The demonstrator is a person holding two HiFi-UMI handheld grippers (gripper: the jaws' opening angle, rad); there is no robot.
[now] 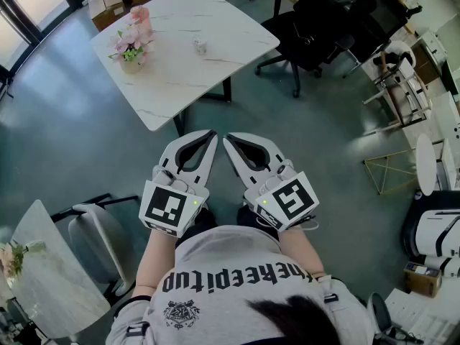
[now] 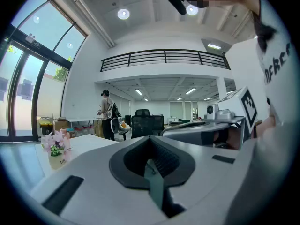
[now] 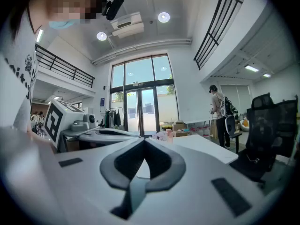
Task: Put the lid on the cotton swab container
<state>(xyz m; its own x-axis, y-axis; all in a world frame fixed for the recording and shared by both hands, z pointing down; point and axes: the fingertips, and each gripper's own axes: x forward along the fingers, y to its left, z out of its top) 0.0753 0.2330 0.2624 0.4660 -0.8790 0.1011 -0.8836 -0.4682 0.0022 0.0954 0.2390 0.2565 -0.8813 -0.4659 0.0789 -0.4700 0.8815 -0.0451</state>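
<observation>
Grey-green flooring [image 1: 72, 142] runs under everything in the head view. Nearest, at six o'clock, the person's printed shirt [image 1: 230, 279] covers the upper arms. At eight o'clock a second marble table [image 1: 50, 264] is cut off by the picture's edge.

Just past the shirt, the left gripper [image 1: 210, 133] and the right gripper [image 1: 228, 139] are carried side by side at waist height. They point roughly level toward twelve o'clock, near each other but not touching. This looks like a carrying pose on the way to the work rather than a reach, since nothing lies beneath them but floor. Each gripper's own view shows its fingers [image 2: 93, 182] pressed together at the tips, with only the shaped hollow behind them. Nothing is held on either side.

Well apart, at about eleven o'clock, stands a white marble worktop [image 1: 215, 70]. A small pale pot [image 1: 200, 45] stands alone toward its right side. It is probably the cotton swab container, though it is too small to be sure, and no lid can be made out anywhere. A vase of pink flowers [image 1: 129, 49] sits near the worktop's left edge. Farther off, at one o'clock, is a black office chair [image 1: 316, 20].

In both gripper views the fingers hide most of the worktop, and the pot does not show at all.
</observation>
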